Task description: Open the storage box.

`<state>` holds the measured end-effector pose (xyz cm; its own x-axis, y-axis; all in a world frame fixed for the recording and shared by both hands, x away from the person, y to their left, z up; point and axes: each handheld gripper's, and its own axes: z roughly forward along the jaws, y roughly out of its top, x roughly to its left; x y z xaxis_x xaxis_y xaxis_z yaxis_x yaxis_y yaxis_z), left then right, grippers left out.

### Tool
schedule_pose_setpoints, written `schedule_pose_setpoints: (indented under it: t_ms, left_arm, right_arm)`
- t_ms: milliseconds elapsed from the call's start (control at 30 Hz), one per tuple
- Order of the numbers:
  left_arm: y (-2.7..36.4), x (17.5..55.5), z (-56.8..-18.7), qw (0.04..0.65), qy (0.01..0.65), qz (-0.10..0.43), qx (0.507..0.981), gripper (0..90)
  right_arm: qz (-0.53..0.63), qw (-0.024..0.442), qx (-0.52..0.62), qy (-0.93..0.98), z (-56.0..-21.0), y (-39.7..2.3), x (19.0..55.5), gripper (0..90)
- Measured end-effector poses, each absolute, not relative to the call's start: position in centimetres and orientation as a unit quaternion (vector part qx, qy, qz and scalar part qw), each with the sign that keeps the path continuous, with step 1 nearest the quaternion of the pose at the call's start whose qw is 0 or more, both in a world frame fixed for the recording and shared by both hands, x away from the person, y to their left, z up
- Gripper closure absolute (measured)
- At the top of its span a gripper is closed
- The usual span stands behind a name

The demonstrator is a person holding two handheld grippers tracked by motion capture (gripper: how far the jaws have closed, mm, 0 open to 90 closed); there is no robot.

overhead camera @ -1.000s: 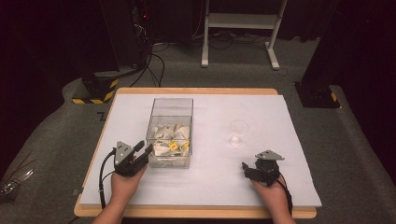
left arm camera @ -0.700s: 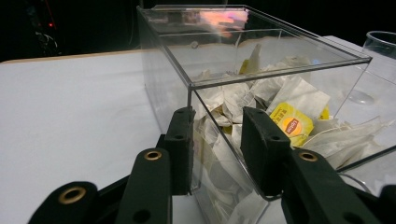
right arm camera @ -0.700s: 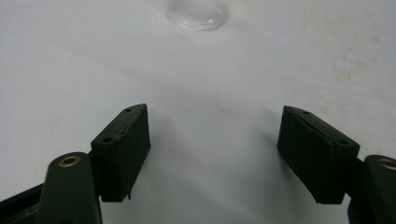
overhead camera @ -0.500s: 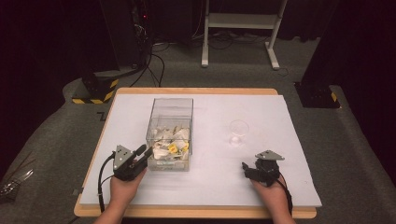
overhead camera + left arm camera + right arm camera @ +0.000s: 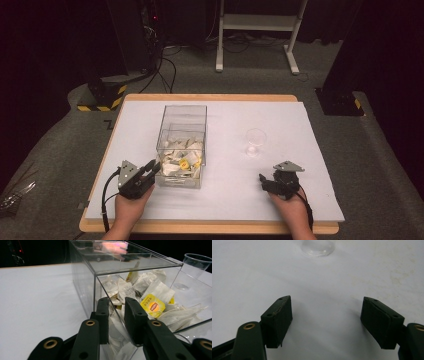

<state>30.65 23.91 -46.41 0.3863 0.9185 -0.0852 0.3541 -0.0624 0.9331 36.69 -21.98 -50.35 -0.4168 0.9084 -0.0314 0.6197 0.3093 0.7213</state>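
A clear plastic box (image 5: 182, 145) heaped with paper tea-bag sachets (image 5: 155, 293) stands left of centre on the white-covered desk (image 5: 220, 200), its long side running away from the person, with an empty clear cup (image 5: 255, 142) upright well apart to its right. The left hand-held gripper (image 5: 144, 175) is pressed up to the box's near left corner; in the left gripper view its two black jaws straddle the near wall at that corner, one outside and one seeming to sit inside among the sachets, narrowed to a small gap, though whether they actually pinch the wall cannot be told. That placement looks meant to steady or tilt the box so a sachet, perhaps the one with the yellow tag (image 5: 152, 306) lying near the top, can be reached. The right hand-held gripper (image 5: 267, 181) rests low on bare desk near the front edge, jaws spread wide and holding nothing, pointed toward the cup's base (image 5: 318, 246) as if waiting its turn
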Motion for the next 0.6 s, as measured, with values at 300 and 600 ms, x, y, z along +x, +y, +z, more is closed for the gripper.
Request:
schedule_pose_setpoints:
  t_ms: [300, 600]
  left_arm:
    - [23.7, 29.6, -46.5, 0.492, 0.474, 0.284, 0.673, 74.7]
    - [23.5, 28.7, -46.6, 0.493, 0.477, 0.286, 0.669, 74.5]
  right_arm:
    - [0.322, 0.224, 0.491, 0.778, -50.4, -22.0, 36.7, 25.3]
    - [0.322, 0.224, 0.491, 0.777, -50.4, -22.0, 36.7, 25.2]
